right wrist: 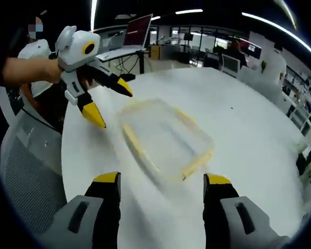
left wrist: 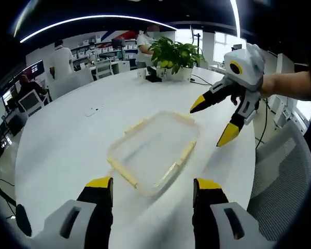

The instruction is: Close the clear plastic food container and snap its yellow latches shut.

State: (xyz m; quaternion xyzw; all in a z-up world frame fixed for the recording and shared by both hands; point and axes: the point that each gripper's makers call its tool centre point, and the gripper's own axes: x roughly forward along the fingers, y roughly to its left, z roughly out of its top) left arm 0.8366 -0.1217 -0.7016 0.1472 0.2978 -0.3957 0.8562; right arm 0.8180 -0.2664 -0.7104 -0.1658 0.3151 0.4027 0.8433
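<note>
Both yellow-tipped grippers, left (left wrist: pixel 152 188) and right (right wrist: pixel 160 182), hung released. I saw the clear rectangular yellow-latched container (left wrist: pixel 154 150) lying between them, long axis slanting across the white table (left wrist: pixel 67 140).

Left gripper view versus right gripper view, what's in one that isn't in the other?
Left gripper view alone: a potted plant at the table's far edge and a grey chair beside the table.

Right gripper view alone: a dark monitor on a stand beyond the table.

Both: the clear container with yellow latches on the white table, and both open tongs, left and right, touching nothing.
</note>
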